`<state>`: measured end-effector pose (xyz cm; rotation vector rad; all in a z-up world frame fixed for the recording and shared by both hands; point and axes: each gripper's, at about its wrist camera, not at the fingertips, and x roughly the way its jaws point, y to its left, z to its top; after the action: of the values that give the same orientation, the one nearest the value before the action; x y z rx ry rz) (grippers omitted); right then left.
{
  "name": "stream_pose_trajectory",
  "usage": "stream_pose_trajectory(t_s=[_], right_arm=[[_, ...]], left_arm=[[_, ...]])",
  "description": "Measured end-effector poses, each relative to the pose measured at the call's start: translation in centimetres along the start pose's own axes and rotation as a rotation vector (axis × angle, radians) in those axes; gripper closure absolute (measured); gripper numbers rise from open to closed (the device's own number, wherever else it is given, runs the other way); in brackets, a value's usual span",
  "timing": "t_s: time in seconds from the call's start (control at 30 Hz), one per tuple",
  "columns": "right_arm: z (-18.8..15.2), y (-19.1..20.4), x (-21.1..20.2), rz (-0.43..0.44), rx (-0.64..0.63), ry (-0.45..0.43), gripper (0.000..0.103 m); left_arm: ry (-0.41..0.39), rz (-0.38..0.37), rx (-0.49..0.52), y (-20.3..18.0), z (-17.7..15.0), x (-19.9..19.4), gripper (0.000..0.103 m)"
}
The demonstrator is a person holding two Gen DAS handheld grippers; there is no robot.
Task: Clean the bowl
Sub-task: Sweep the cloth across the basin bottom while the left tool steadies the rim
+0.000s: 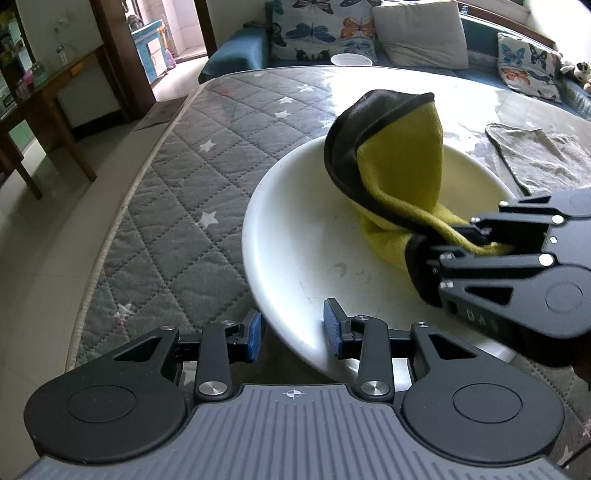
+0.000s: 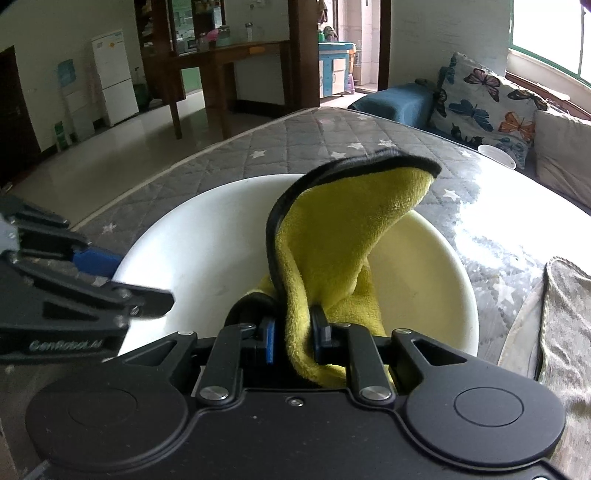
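Left gripper (image 1: pixel 293 332): lower centre of the left view. Fingers spread wide, blue pads either side of the bowl's near rim, one outside and one over the inside; whether a pad touches the rim cannot be told. Nothing pinched.

Right gripper (image 2: pixel 293 341): lower centre of the right view. Fingers pressed in on a bunched fold of cloth, held firmly between the pads.

Bowl (image 1: pixel 295 236): white, wide and shallow, centre of both views, resting on the table just ahead of both grippers. Judged rigid, smooth and likely slippery, breakable if ceramic. Faint smudges show on the inner wall at lower centre of the left view. Best hold: the near rim, one finger inside and one outside, where the left gripper stands.

Cloth (image 2: pixel 343 221): yellow plush with a black edge, soft and light. Lower part lies in the bowl's well; upper part stands up in a stiff curl above the rim.

Table (image 1: pixel 166 192): grey quilted cover with white stars.

Grey rag (image 1: pixel 539 155): lies flat at right, apart from the bowl.

Small white bowl (image 1: pixel 351 60): far table edge, upper centre.

Sofa cushions (image 1: pixel 325 26): butterfly print, beyond the table.
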<state>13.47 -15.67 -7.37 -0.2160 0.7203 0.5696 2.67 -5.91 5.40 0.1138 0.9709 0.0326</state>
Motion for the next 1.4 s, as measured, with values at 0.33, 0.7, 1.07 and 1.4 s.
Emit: stream_pose_trajectory(t_s=[0.33,0.7,1.07,1.4], right_arm=[[-0.6,0.3,-1.0,0.023,0.000,0.013,0.084],[-1.0,-1.4,-1.5,0.027,0.052,0.016,0.085],[-0.4,-2.4,-0.2,-0.036,0.061,-0.012,0.085],[0.5,-3.2,1.5,-0.079,0.053,-0.034,0.085]], left_arm=[[-0.007,0.007,0.006,-0.1,-0.1,-0.1,0.066],[-0.013,0.013,0.012,-0.1,-0.2,-0.2,0.066],[-0.013,0.018,0.020,0.0,0.2,0.1,0.066],[-0.031,0.047,0.031,0.4,1.6,1.0,0.069]])
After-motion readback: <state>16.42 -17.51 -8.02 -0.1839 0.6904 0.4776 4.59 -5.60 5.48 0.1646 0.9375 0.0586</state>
